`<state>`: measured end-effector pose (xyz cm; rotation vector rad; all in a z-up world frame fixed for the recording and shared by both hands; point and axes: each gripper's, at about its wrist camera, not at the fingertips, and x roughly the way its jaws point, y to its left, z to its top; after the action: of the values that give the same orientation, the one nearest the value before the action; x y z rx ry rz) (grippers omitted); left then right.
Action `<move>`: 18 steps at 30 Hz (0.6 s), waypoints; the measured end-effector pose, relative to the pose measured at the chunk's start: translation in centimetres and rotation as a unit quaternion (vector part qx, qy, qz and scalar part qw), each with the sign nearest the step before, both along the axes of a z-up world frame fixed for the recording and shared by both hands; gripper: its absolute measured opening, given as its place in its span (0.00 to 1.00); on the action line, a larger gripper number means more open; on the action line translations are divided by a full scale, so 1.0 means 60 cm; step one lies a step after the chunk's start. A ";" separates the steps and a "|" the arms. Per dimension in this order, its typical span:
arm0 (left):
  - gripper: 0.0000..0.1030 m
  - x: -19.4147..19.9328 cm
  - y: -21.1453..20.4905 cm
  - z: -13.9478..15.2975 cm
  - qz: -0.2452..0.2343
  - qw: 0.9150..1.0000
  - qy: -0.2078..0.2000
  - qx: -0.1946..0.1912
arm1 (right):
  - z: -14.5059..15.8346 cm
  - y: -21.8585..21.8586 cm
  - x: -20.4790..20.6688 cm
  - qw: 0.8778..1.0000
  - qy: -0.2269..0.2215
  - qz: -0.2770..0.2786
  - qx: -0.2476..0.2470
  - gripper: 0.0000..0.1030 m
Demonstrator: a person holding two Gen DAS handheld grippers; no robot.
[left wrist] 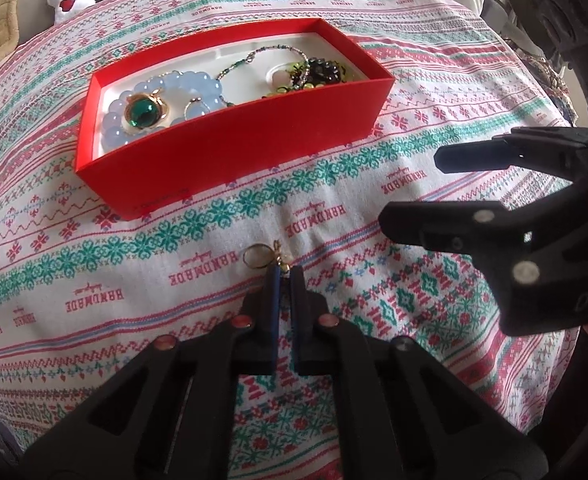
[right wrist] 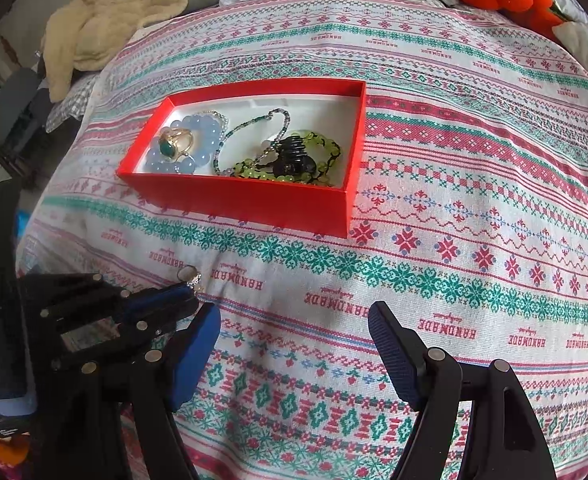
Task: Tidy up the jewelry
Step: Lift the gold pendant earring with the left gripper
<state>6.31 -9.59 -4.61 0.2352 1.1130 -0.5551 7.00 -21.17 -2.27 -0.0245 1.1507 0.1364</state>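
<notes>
Left gripper (left wrist: pixel 285 276) jaws pinch ring (left wrist: pixel 255 256).

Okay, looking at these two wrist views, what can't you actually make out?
- Small gold ring, left wrist view: its ornament sits between the left tongs, shape unclear.
- Same ring, right wrist view: too small.
- Red box, left wrist view: near wall hides part of the jewelry.
- Right tongs, left wrist view: cut off by the edge.

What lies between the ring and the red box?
Only bare patterned cloth separates the ring from the red box, as the left wrist view shows.
</notes>
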 end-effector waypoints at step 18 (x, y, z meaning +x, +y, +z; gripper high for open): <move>0.05 -0.026 0.044 0.013 0.005 1.000 0.003 0.020 | -0.013 0.041 0.011 1.000 0.011 0.012 0.020 0.75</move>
<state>4.76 -6.92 -3.83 0.2622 1.1322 -0.5255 7.65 -18.73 -3.04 -0.0024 1.1689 0.1818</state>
